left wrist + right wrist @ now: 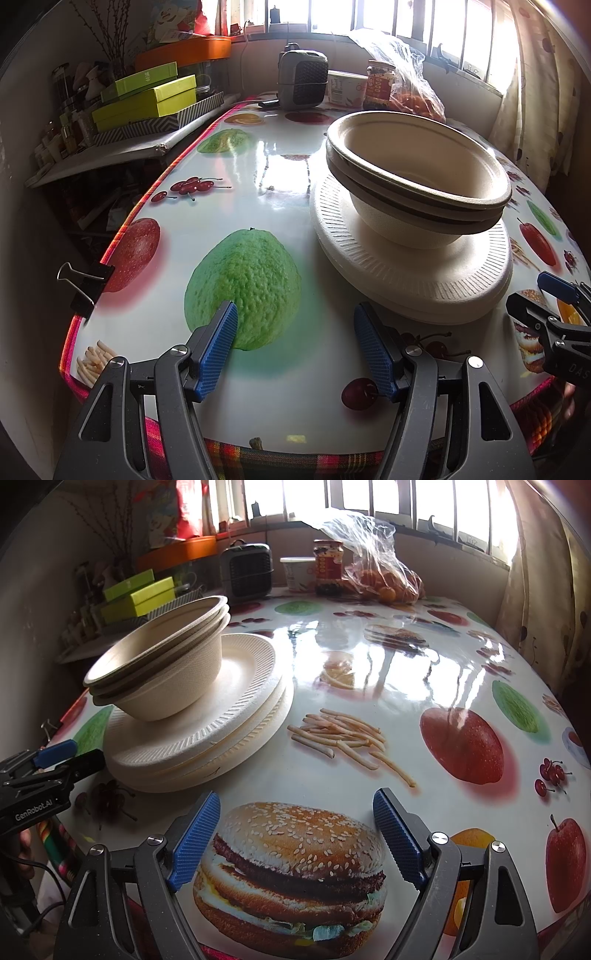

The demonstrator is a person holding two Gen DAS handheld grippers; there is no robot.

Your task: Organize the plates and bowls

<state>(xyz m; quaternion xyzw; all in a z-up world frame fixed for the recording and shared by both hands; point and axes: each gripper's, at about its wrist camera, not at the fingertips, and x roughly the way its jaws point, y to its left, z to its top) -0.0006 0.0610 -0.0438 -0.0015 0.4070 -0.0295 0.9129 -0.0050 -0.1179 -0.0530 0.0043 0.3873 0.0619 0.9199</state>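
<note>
Left hand-held gripper [295, 347] agape, tilted down; bowls [417, 177] nested on plates [406, 280]

The left gripper [295, 339] and right gripper [295, 834] look alike: dark grey plastic arms with triangular cut-outs, silver round screws at the pivots, ribbed blue pads [218, 350]. White "GenRobot.AI" lettering marks the left one's black body.
</note>
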